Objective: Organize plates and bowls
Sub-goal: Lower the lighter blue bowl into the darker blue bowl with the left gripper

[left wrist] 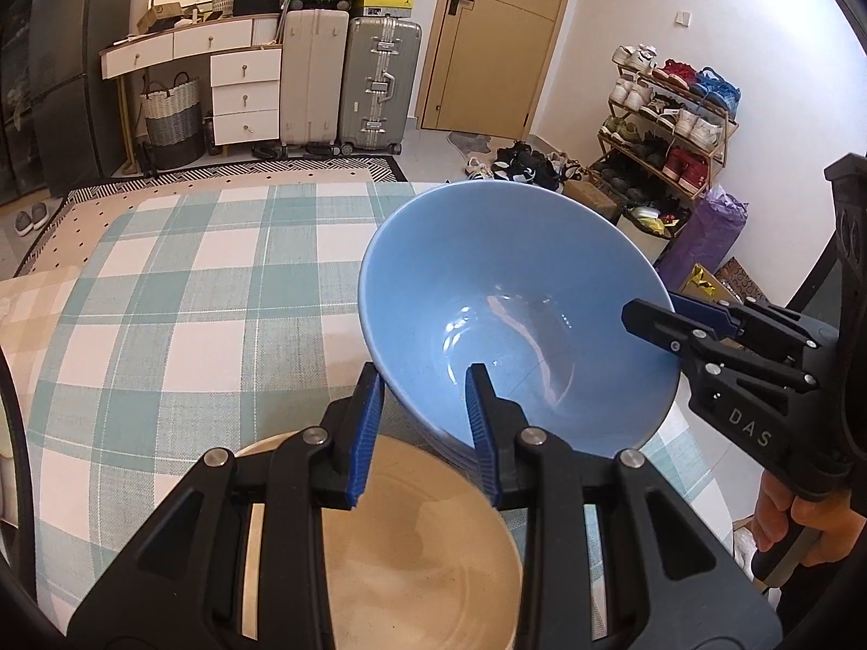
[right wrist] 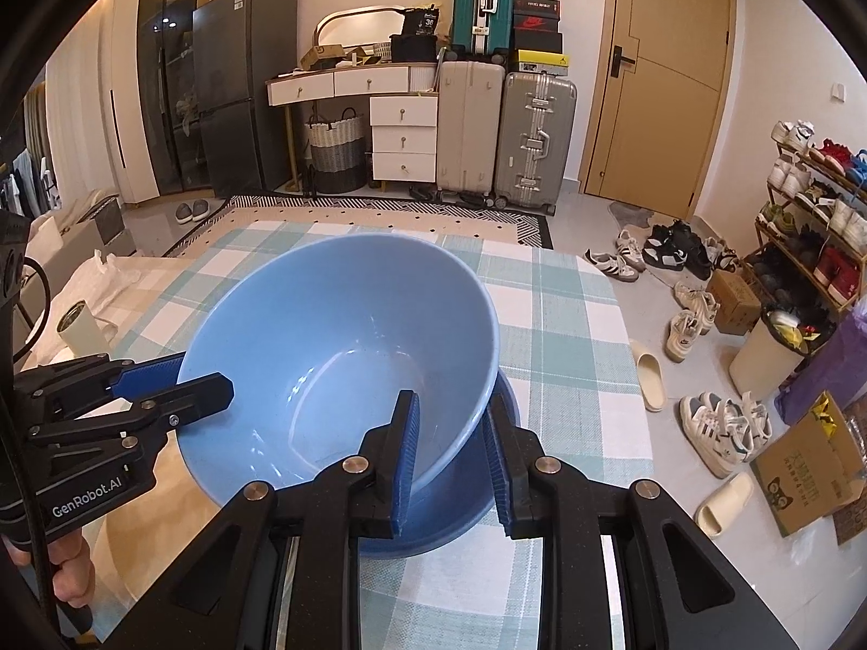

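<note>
While the checked tablecloth [right wrist: 569,325] lies beneath everything, the blue bowl [right wrist: 347,357] hangs tilted above it, over a second blue bowl [right wrist: 460,498] and just beside a beige plate [left wrist: 422,558]. Both tools are clamped on the top bowl's rim: left gripper [left wrist: 425,433] and right gripper [right wrist: 450,460]. Nesting seems under way; next, level it and lower it squarely.

The blue bowl [left wrist: 504,292] between both hand-held grippers looks like glazed ceramic, smooth and glossy, with bright reflections in its bottom. Beneath the left hand-held gripper [left wrist: 425,433], the beige plate [left wrist: 412,552] looks duller and faintly streaked. The table [left wrist: 179,292] wears a matt woven checked cloth. The fingers [right wrist: 403,455] are matt black plastic with ribbed blue pads and shiny metal pins.
</note>
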### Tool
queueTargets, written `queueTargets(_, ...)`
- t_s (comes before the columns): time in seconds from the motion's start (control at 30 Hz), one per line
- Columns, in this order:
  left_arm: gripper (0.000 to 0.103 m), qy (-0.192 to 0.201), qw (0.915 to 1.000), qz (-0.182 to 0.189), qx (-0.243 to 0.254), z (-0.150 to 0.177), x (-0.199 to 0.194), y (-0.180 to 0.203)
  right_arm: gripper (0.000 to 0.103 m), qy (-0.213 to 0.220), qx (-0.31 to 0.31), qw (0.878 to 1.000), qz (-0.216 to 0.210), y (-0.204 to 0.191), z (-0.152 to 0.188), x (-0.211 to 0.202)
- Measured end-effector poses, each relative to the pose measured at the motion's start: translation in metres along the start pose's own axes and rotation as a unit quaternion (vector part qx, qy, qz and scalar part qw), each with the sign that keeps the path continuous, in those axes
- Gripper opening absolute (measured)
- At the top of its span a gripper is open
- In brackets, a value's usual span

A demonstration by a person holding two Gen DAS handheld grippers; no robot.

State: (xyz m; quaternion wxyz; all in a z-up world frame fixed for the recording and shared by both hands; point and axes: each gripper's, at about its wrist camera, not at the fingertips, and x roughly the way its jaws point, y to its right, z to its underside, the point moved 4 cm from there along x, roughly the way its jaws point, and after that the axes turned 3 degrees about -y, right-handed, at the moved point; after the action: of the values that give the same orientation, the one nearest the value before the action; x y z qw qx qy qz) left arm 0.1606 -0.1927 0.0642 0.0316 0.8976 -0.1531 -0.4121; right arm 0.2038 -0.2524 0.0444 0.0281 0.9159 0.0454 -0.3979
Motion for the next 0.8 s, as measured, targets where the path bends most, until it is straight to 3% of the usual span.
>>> queueTargets(0.8,0.028,-0.02,0.999,-0.023,0.034,0.008,0.043,0.012,0.025,-0.028,-0.009,0.999,0.023,0.005,0.014,0.027)
